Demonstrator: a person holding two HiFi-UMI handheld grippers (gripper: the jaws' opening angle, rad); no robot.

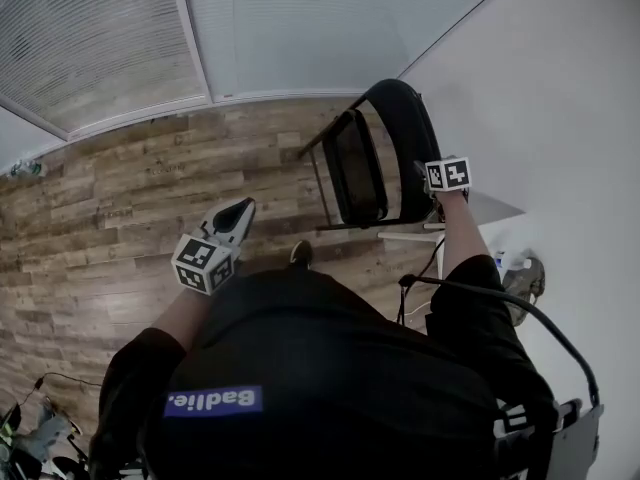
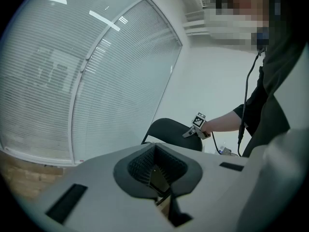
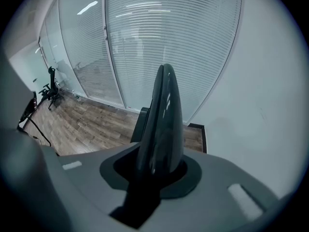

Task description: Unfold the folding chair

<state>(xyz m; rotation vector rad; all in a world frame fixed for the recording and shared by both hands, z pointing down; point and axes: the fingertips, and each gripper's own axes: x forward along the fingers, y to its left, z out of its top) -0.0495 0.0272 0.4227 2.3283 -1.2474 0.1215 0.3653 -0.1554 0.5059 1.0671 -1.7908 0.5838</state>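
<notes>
Head view: "Badlie." label (image 1: 213,400); right tool (image 1: 430,180) tight on chair backrest (image 1: 405,138), left tool (image 1: 238,213) closed.

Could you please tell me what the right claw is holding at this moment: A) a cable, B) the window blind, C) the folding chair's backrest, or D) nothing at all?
C: in the right gripper view the dark backrest stands clamped in the right claw, between its two jaws.

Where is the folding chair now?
In the head view the folding chair stands right of centre on the wood floor, beside the white wall; the right hand-held gripper grips its backrest.
</notes>
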